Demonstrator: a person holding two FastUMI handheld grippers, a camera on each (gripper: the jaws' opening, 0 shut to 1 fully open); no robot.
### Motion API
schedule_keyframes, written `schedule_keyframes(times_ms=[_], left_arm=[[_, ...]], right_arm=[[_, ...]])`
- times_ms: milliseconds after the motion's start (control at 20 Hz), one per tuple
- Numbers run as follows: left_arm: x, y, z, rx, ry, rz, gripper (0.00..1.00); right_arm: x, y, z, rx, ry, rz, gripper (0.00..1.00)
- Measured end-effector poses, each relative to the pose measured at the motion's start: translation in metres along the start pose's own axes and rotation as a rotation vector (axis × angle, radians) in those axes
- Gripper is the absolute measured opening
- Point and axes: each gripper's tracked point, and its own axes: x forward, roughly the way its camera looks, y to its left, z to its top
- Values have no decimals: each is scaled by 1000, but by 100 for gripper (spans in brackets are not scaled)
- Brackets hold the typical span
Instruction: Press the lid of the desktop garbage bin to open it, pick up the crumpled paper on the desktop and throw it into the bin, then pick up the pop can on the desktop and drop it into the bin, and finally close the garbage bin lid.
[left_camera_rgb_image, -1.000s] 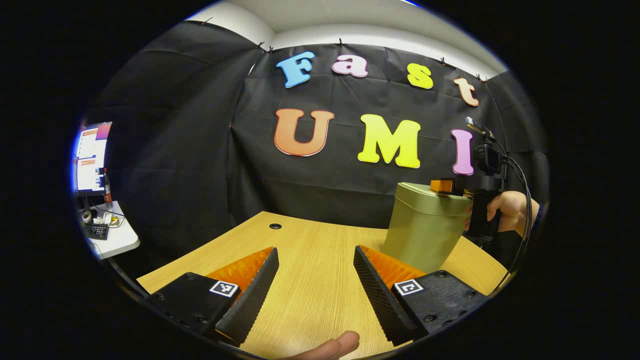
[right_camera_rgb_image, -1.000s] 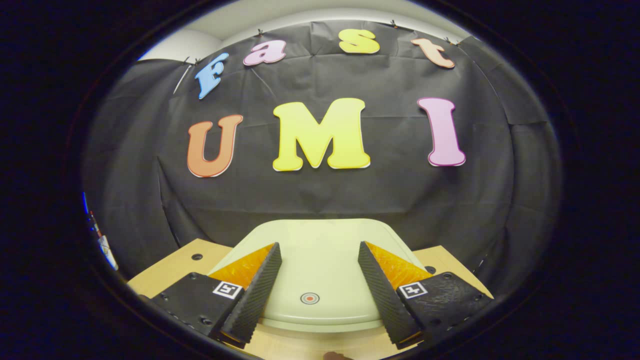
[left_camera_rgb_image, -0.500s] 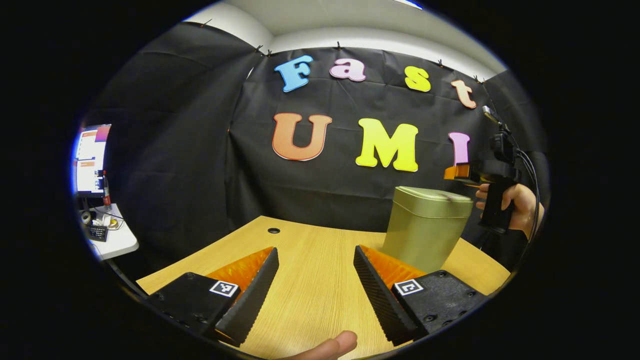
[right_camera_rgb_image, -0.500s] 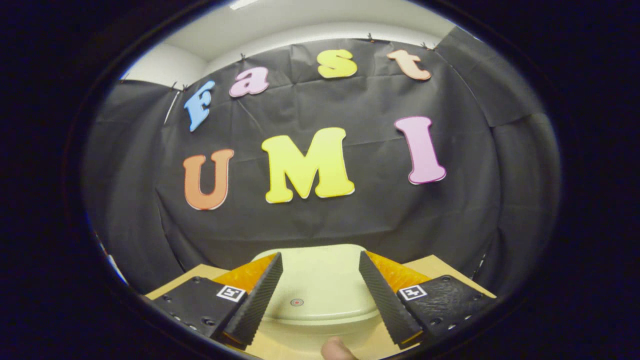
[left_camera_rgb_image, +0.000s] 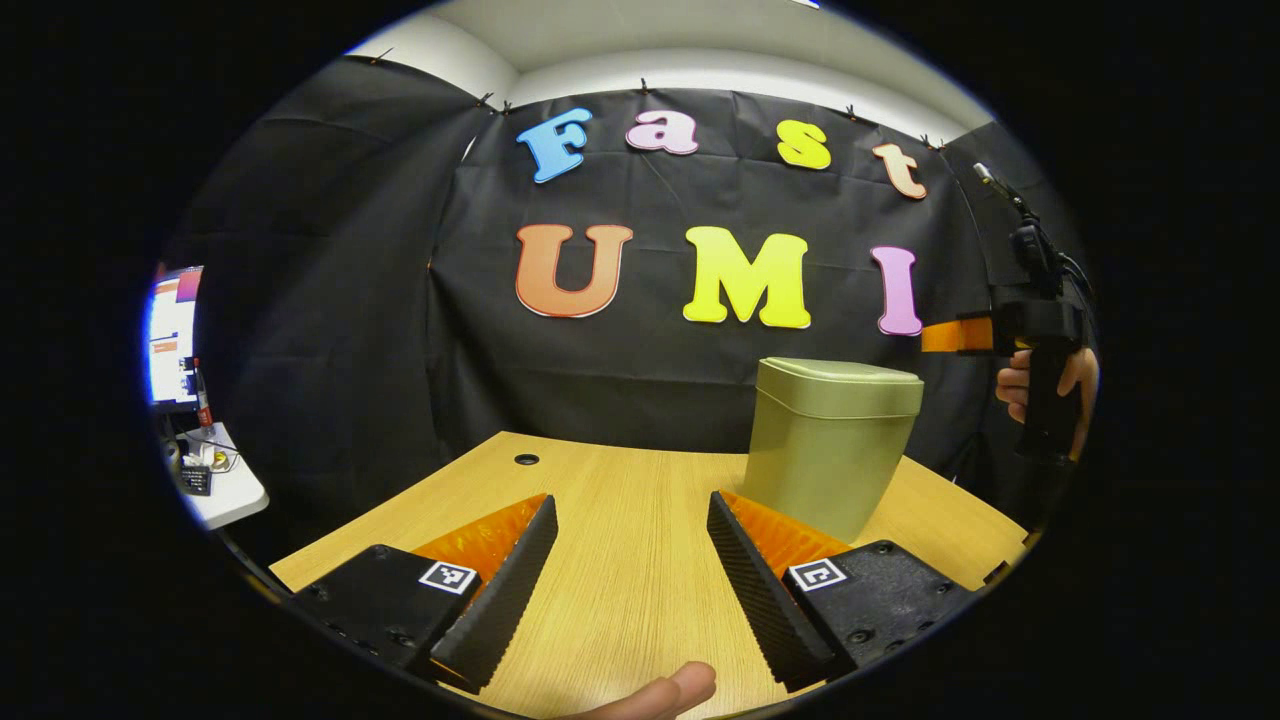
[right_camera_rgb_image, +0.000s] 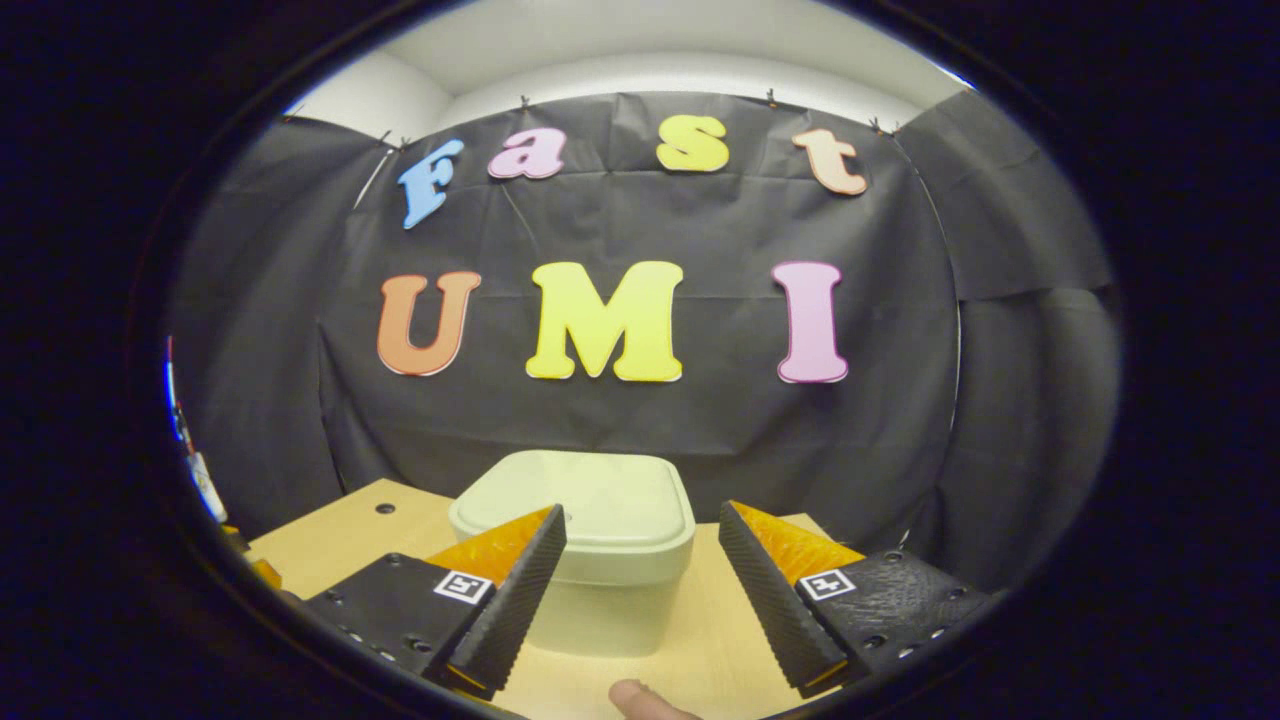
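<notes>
Left hand-held gripper (left_camera_rgb_image: 630, 560) is hovering low over the desk (left_camera_rgb_image: 620, 520) with its fingers spread wide and nothing between them. Only bare wood is lying in the gap. A fingertip (left_camera_rgb_image: 665, 692) is showing at the bottom edge of the left gripper view, just under the gripper.

Bin (left_camera_rgb_image: 830, 445) is standing upright on the desk, ahead and to the right of the left hand-held gripper, with its lid (left_camera_rgb_image: 840, 372) sitting flat and closed. The gripper's right finger (left_camera_rgb_image: 745, 560) is overlapping the bin's lower corner in this view; contact cannot be told.

Right hand-held gripper (right_camera_rgb_image: 640, 590) is also spread wide and gripping nothing. In the right gripper view the bin (right_camera_rgb_image: 590, 560) is sitting just beyond and between its fingers, lid (right_camera_rgb_image: 575, 500) closed, and the fingers are looking clear of it. In the left gripper view this gripper (left_camera_rgb_image: 950, 335) is being held by a hand (left_camera_rgb_image: 1040, 385) to the right of the bin, above lid height and apart from it.

A side table (left_camera_rgb_image: 215, 480) with a monitor (left_camera_rgb_image: 170, 340) is standing far left of the bin. A cable hole (left_camera_rgb_image: 526, 459) is sitting in the desk, left of the bin.
</notes>
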Motion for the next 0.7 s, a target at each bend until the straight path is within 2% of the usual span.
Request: schedule_keyframes(times_ms=[100, 250, 500, 550, 600, 700], left_arm=[[-3, -9, 1, 13, -5, -13, 97], [-9, -19, 2, 32, -19, -22, 97], [-15, -42, -2, 44, -21, -30, 97], [-16, -48, -4, 51, -22, -34, 97], [-17, -54, -5, 58, -22, -38, 97], [-19, -66, -11, 68, -12, -46, 97]], right_arm=[[-30, 6, -9, -17, -29, 16, 95], [-78, 27, -27, 7, -57, 102, 95], [-129, 32, -63, 26, -88, 109, 97], [-136, 29, -70, 21, -102, 106, 92], [-141, 27, -76, 19, -113, 105, 98], [-147, 25, -93, -10, -114, 107, 95]])
